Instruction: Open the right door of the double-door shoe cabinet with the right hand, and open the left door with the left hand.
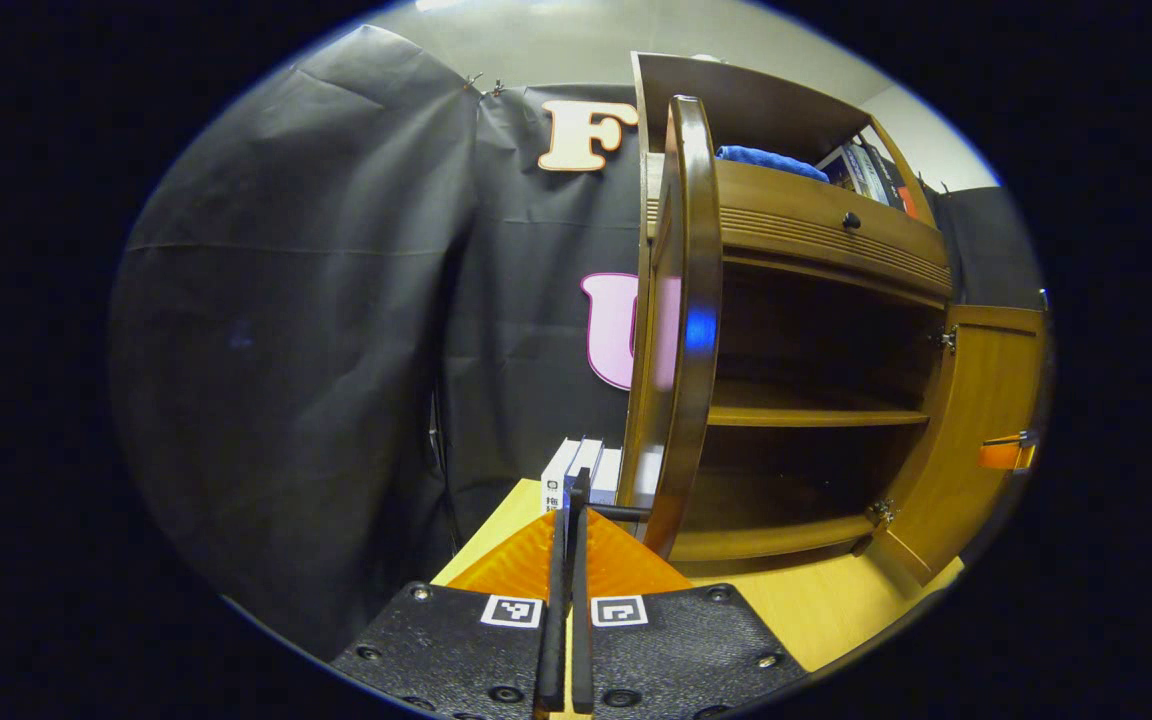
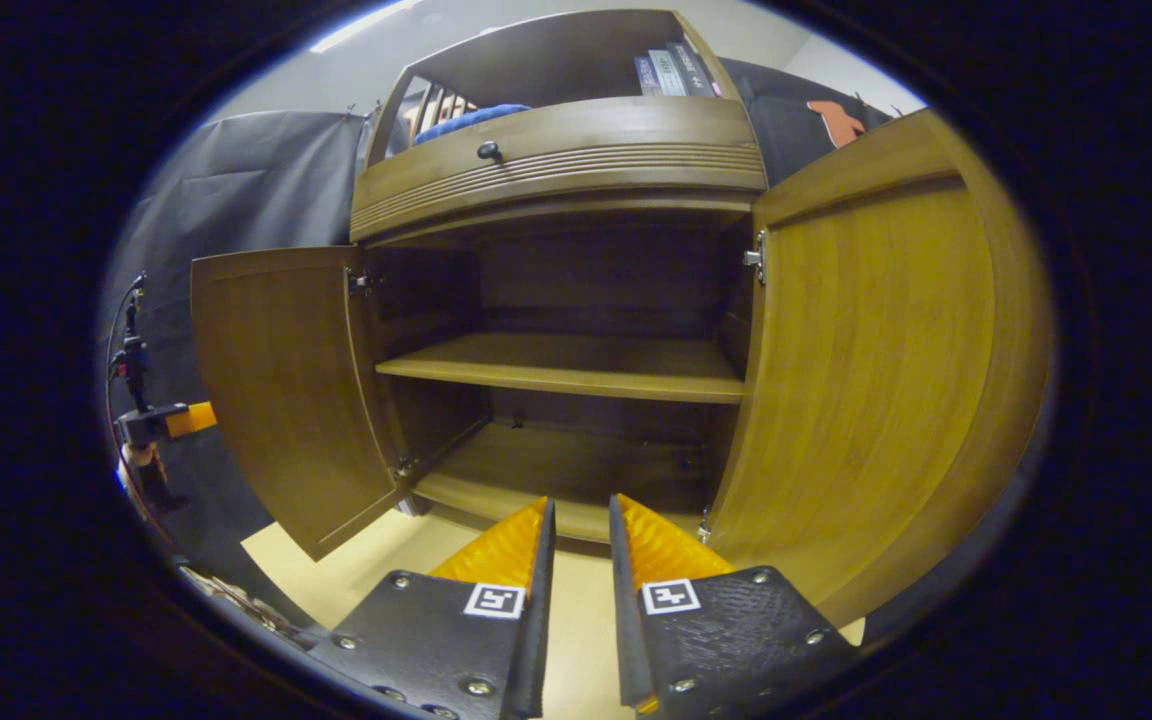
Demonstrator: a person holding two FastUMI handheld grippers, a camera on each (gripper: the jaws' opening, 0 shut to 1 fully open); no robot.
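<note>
Judging from both views, both doors of the shoe cabinet (image 2: pixel 556 300) are swung wide, so the coming move, by my guess, is letting go and backing off.

Key relation: in the left gripper view the left door (image 1: pixel 681 320) stands edge-on just ahead and to the right of the left gripper (image 1: pixel 569 520). Door's long axis runs vertical; a thin dark rod, prob. the handle (image 1: pixel 621 512), sticks out sideways from the door's lower edge toward the fingertips. Fingers there are nearly together w/ only a slit between. Rod end meets them near the tips, but can't tell if both fingers actually pinch it.

Right gripper (image 2: pixel 581 520) points straight into the cabinet opening, fingers parted a bit, nothing between them, just tabletop (image 2: pixel 576 620) below. Right door (image 2: pixel 876 370) hangs open just beside it on the right, not touching. So left gripper is the one nearest a door handle.

Looks: brown wood, curved door fronts, one shelf (image 2: pixel 566 365) inside, bare, dark back panel. Drawer w/ a small knob (image 2: pixel 488 151) above the opening; blue cloth (image 2: pixel 466 118) and books (image 2: pixel 671 70) up top.

In the right gripper view, the other gripper shows far left past the left door.
</note>
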